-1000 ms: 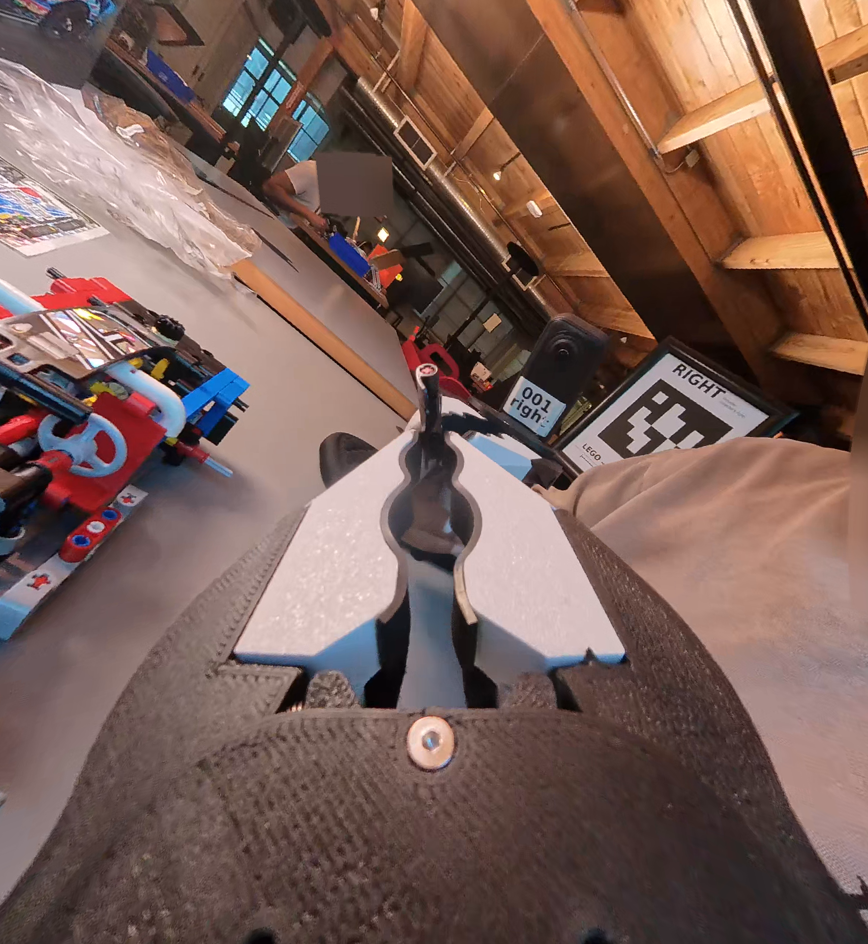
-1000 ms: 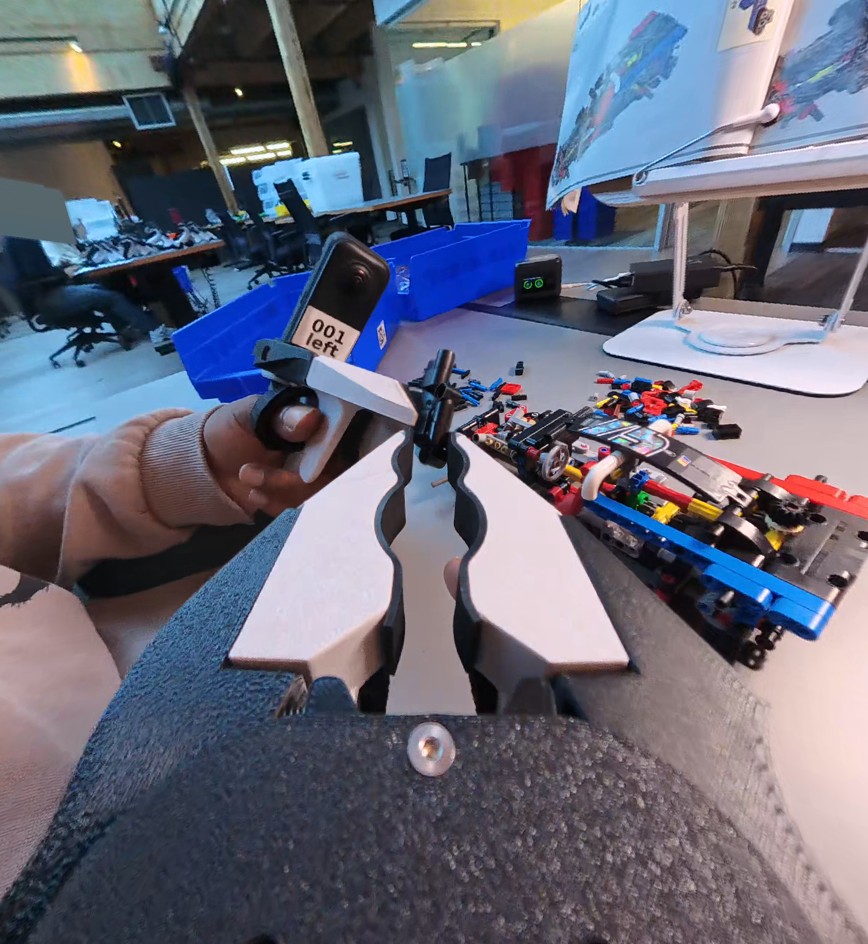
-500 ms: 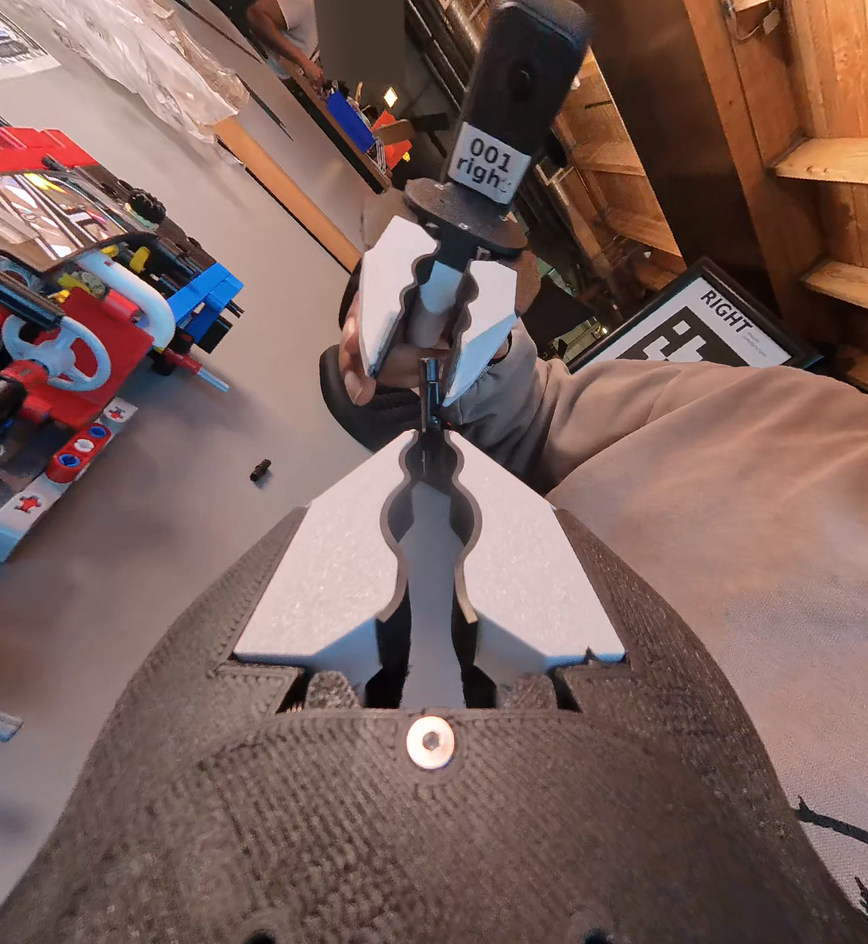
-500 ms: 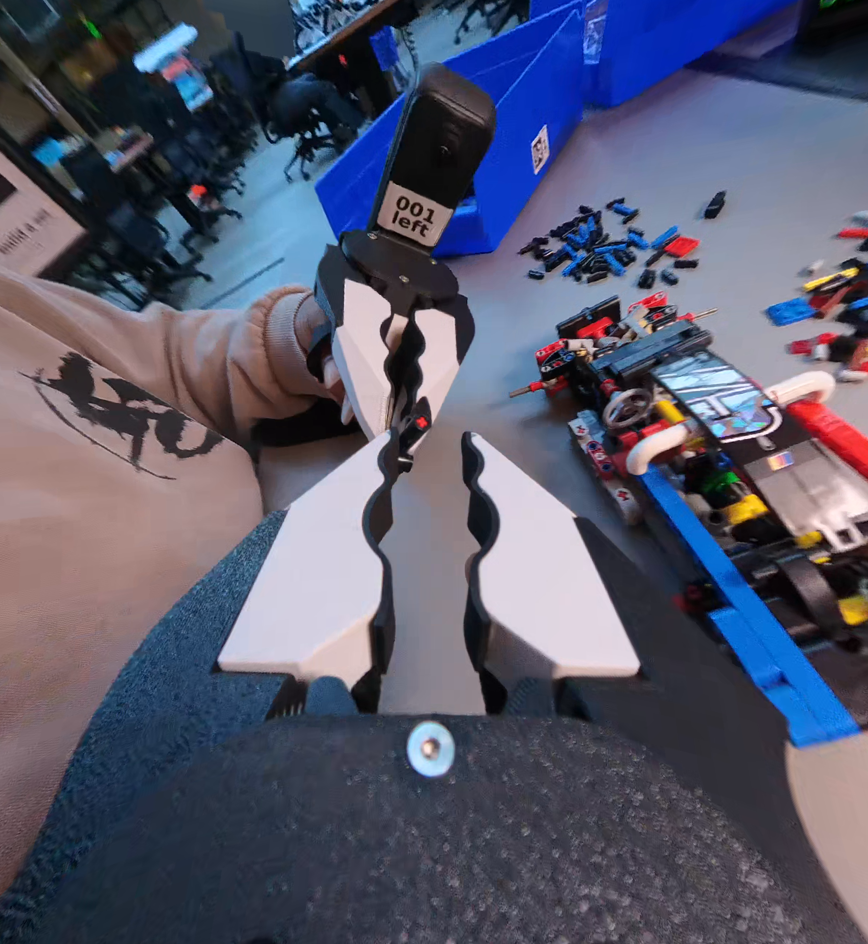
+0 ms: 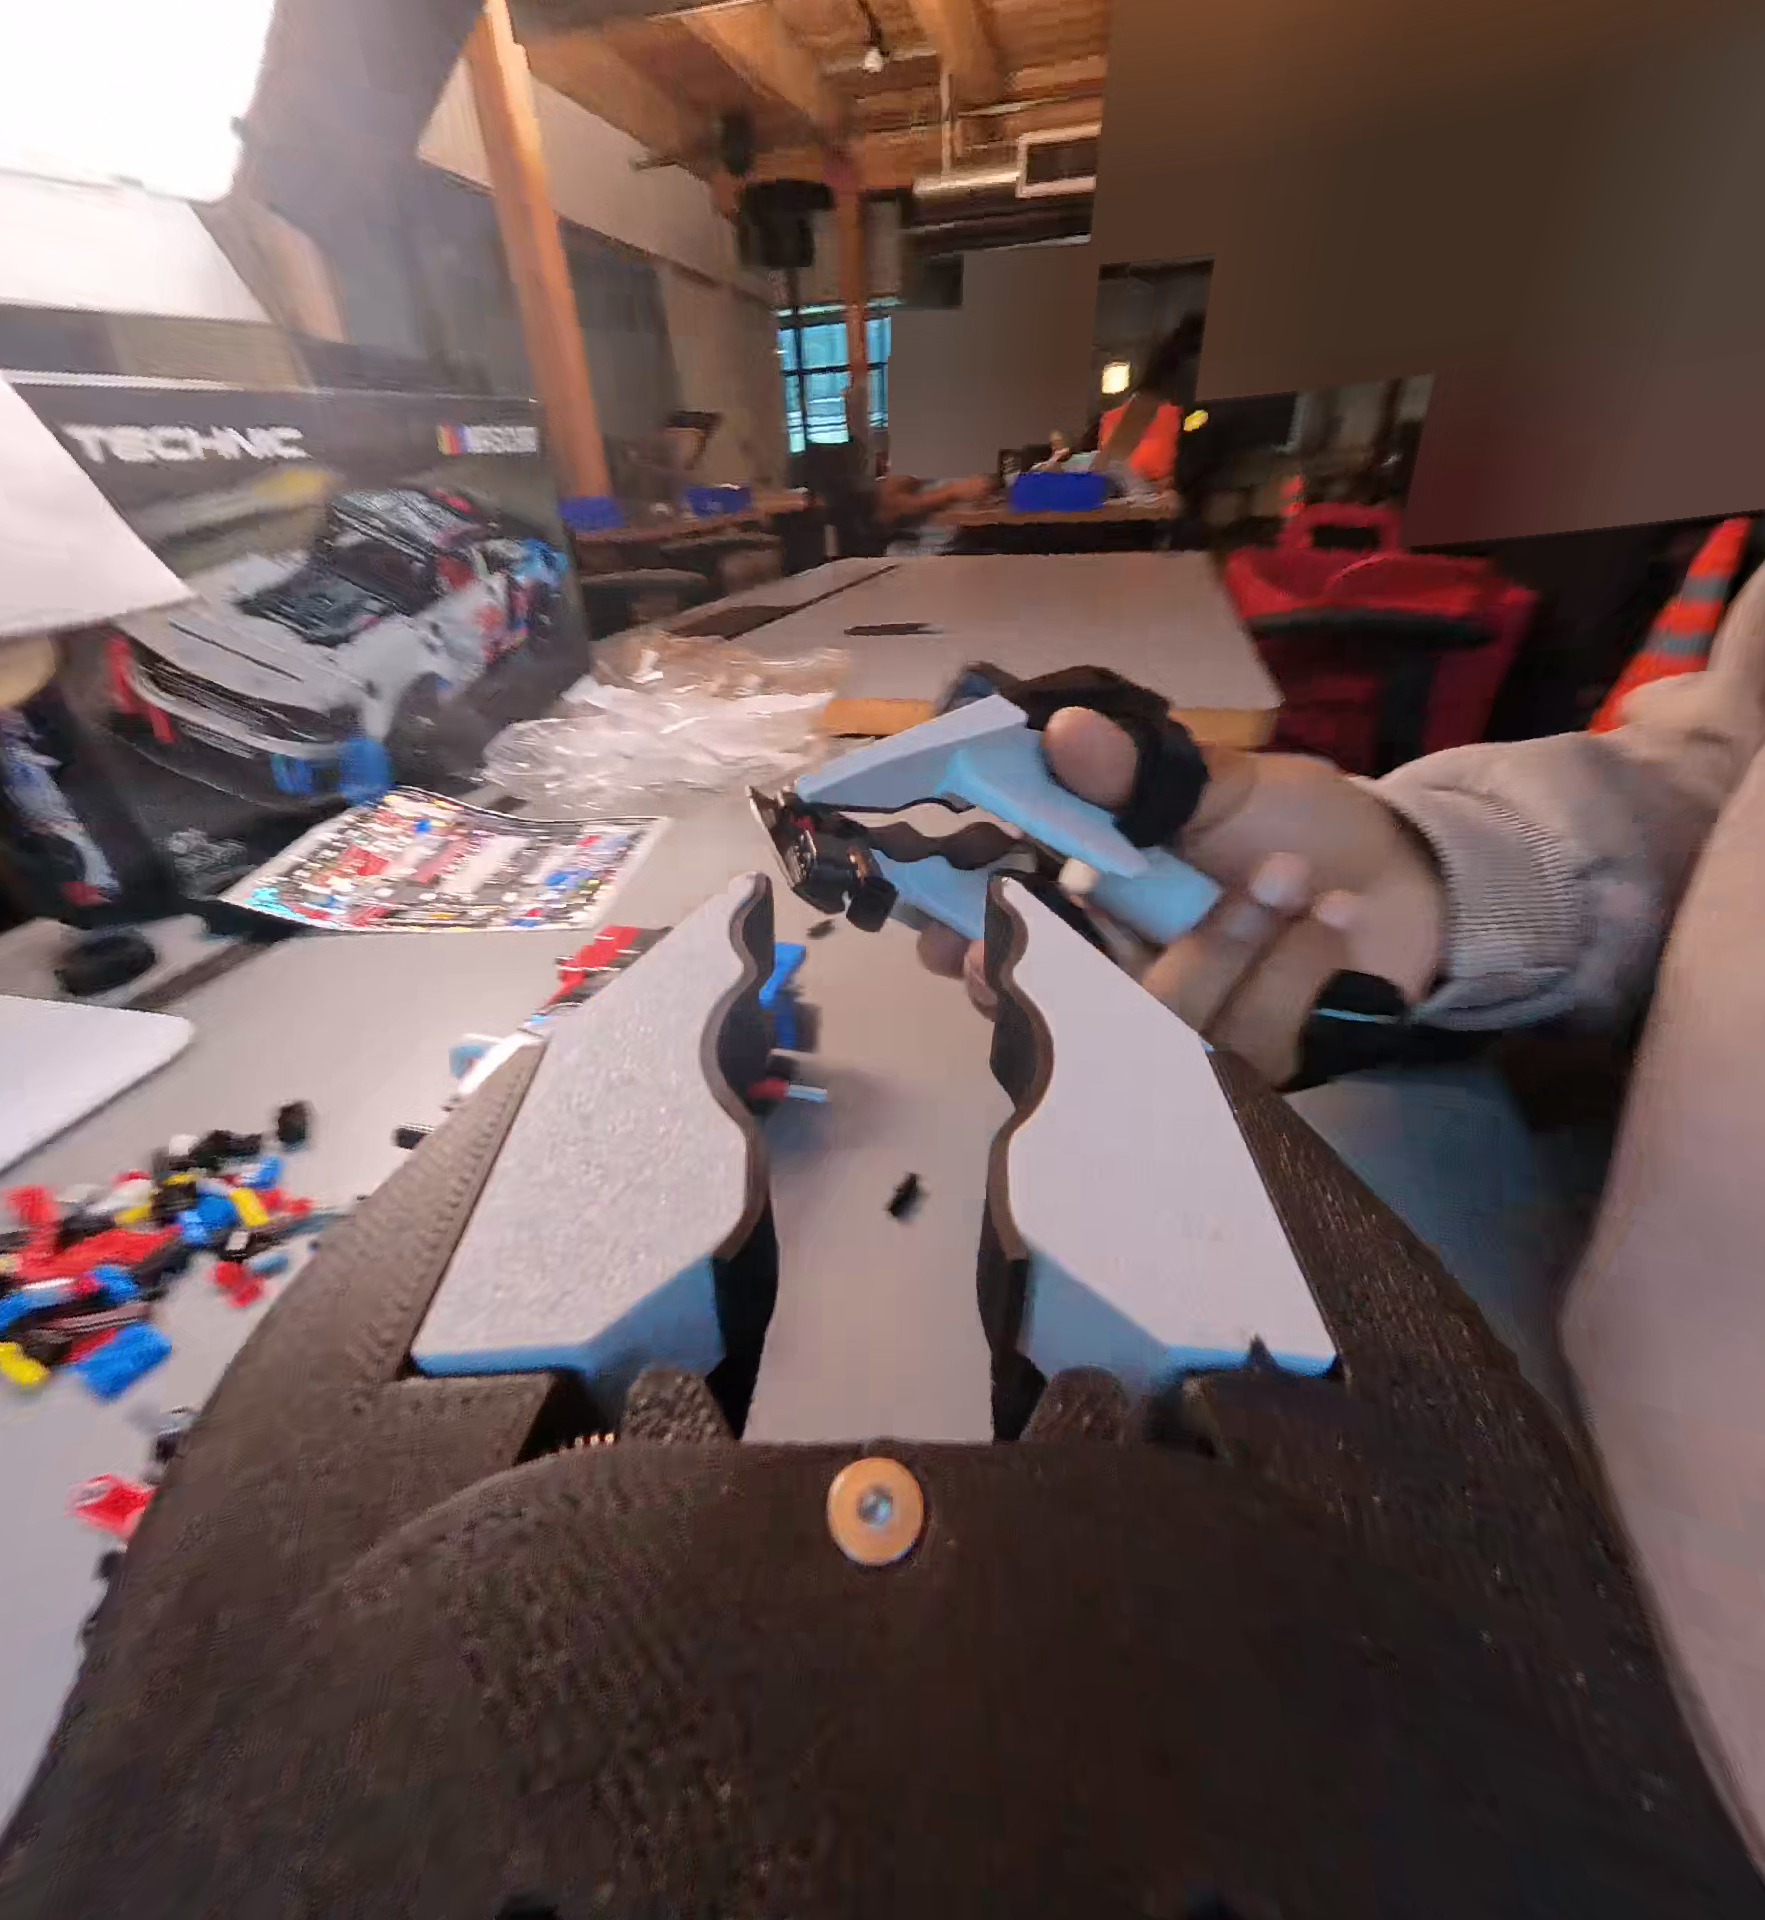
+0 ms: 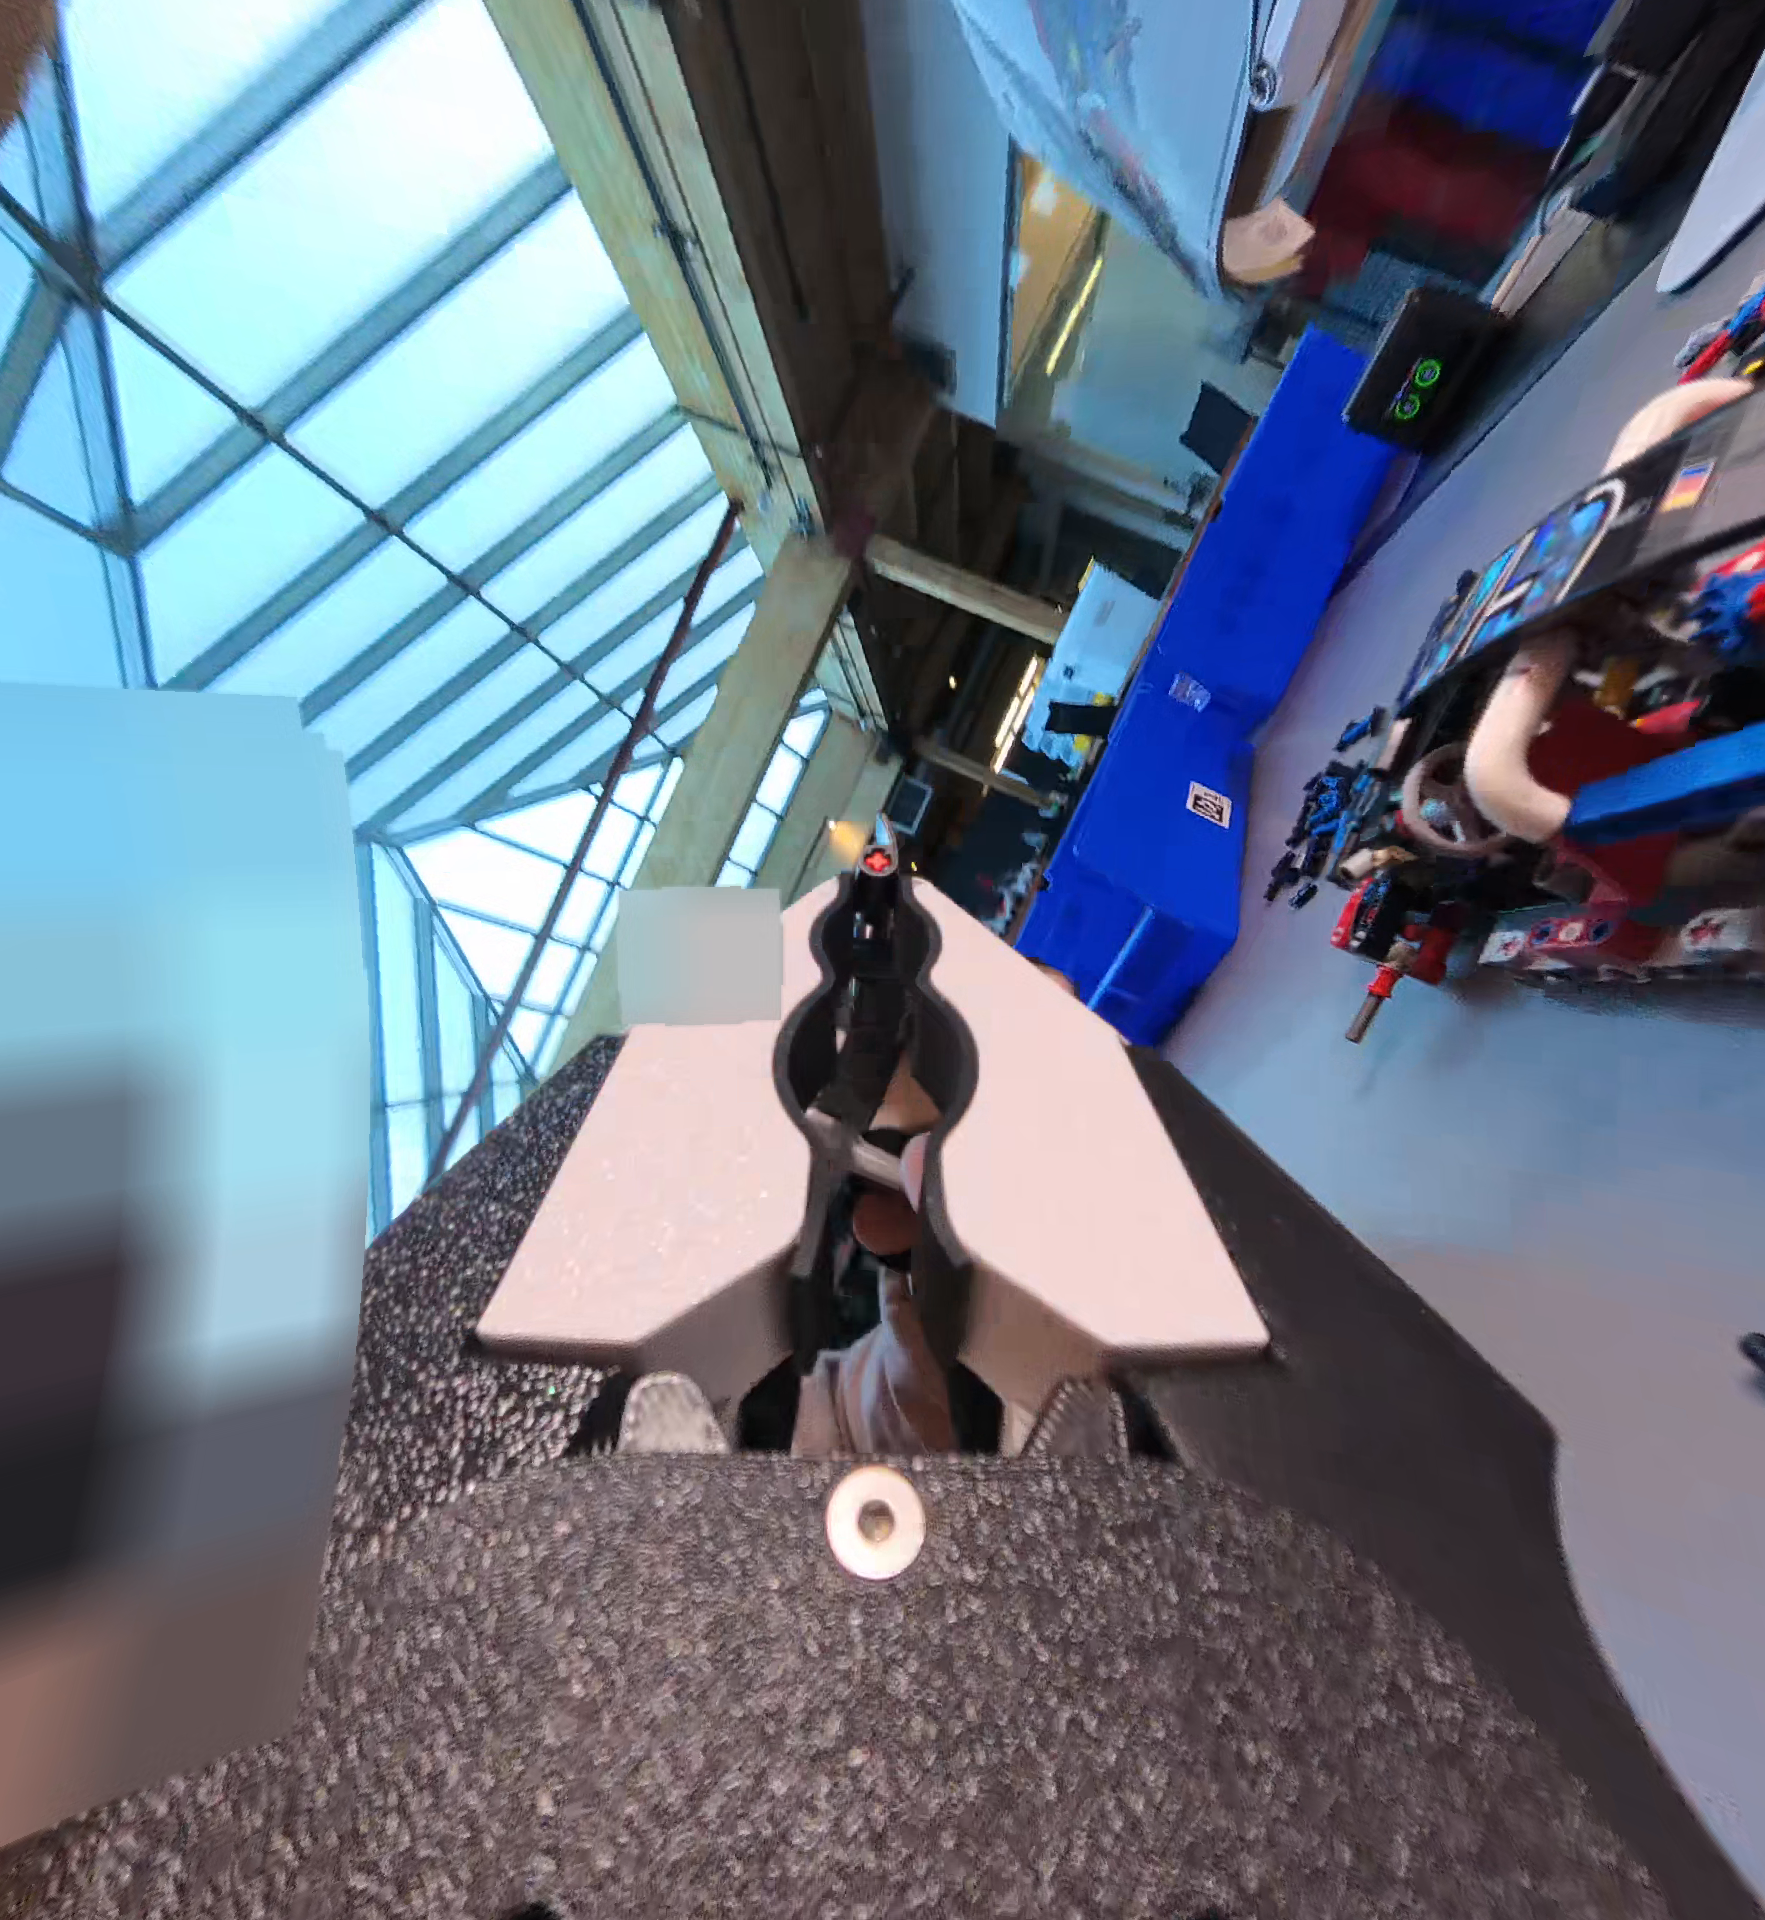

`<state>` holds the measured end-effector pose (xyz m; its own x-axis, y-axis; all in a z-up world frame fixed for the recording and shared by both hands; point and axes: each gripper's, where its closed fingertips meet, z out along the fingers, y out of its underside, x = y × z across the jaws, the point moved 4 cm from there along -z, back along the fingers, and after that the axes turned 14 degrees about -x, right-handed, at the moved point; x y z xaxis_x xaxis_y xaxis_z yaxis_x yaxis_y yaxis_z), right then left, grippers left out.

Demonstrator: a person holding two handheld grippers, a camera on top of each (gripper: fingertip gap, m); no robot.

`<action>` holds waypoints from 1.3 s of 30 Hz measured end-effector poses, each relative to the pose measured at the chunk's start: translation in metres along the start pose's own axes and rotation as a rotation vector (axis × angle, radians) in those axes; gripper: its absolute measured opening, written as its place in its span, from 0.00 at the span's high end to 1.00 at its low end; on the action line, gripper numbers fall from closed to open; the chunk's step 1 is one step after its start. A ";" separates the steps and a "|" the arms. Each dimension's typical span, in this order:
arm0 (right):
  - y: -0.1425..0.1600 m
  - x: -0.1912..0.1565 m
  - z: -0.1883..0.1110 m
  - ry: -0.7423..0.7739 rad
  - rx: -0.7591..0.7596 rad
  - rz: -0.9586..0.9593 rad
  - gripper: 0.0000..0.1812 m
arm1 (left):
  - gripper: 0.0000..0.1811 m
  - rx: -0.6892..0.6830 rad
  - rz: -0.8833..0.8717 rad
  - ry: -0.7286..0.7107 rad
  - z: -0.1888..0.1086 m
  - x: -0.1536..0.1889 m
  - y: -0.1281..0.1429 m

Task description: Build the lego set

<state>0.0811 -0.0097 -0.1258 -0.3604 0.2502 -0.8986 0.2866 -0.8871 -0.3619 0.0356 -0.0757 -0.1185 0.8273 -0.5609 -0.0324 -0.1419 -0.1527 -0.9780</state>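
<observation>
Black, slim Technic subassembly [image 6: 873, 956] sits pinched between the right gripper [image 6: 875, 894] tips, held above the grey table [image 5: 878, 1299]; it could twist loose. The left gripper [image 5: 873, 914] gapes empty over a loose black pin [image 5: 902, 1195] mid-table.

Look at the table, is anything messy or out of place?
Yes. One small black piece lies alone on the grey table, away from the loose brick pile, as if dropped. The open left claw holds nothing.
</observation>
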 end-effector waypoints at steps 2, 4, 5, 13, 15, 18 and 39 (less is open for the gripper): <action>0.009 -0.002 0.005 -0.052 0.078 0.060 0.97 | 0.80 -0.021 0.080 -0.083 0.002 0.002 0.001; 0.018 0.000 0.010 -0.079 0.117 0.091 0.97 | 0.87 -0.018 0.118 -0.131 -0.001 0.000 0.001; 0.022 0.001 0.012 -0.094 0.131 0.113 0.97 | 0.90 -0.024 0.138 -0.151 -0.002 -0.002 0.002; 0.026 -0.001 0.005 -0.042 -0.010 0.007 0.95 | 0.90 -0.087 0.200 -0.103 -0.004 0.003 0.003; 0.020 -0.010 -0.003 0.073 -0.082 -0.216 0.88 | 0.90 -0.092 0.176 -0.063 -0.004 0.006 0.004; 0.016 -0.027 -0.012 0.278 -0.263 -0.709 0.88 | 0.90 -0.088 0.116 0.015 -0.004 0.008 0.004; 0.032 0.003 -0.023 0.306 -0.978 -1.411 0.93 | 0.89 -0.200 0.180 0.126 0.015 0.028 0.029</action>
<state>0.1091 -0.0283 -0.1456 -0.6511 0.7190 0.2430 0.3534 0.5706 -0.7413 0.0627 -0.0837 -0.1511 0.7069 -0.6880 -0.1641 -0.3949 -0.1915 -0.8986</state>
